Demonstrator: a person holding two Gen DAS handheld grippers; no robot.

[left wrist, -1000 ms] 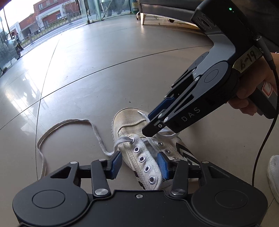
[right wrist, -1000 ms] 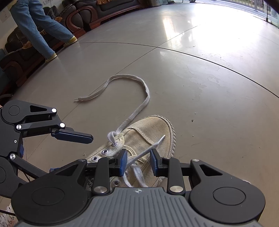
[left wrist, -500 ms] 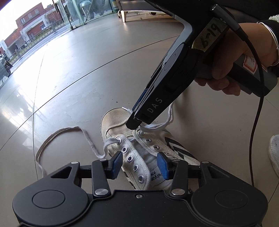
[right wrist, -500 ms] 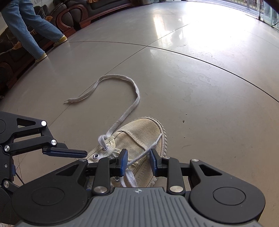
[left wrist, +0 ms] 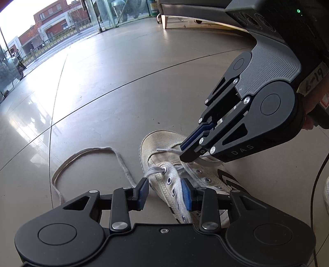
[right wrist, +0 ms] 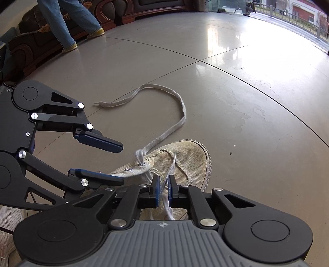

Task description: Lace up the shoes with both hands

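Observation:
A worn white canvas shoe (left wrist: 164, 141) lies on the floor, toe pointing away. One long lace end (left wrist: 86, 156) leaves the front eyelet and loops over the floor (right wrist: 176, 123). The short lace end (right wrist: 172, 164) crosses the toe. My right gripper (right wrist: 163, 184) is closing on this short end, which runs between its blue pads. From the left wrist its tips (left wrist: 186, 157) look pinched together, with the lace tip poking out. My left gripper (left wrist: 164, 194) straddles the left eyelet flap, jaws closing, with a gap still showing beside the flap. The right wrist view also shows it (right wrist: 121, 163).
A person in jeans (right wrist: 67, 22) walks past a dark wooden sofa (right wrist: 144, 8) at the back. Another white shoe (left wrist: 326, 195) and a black cable (left wrist: 316, 184) are at the right edge. Glossy tiled floor surrounds the shoe.
The right gripper's jaws have narrowed onto the short lace end, and it has rolled. The left gripper's pads have come slightly closer around the eyelet flap.

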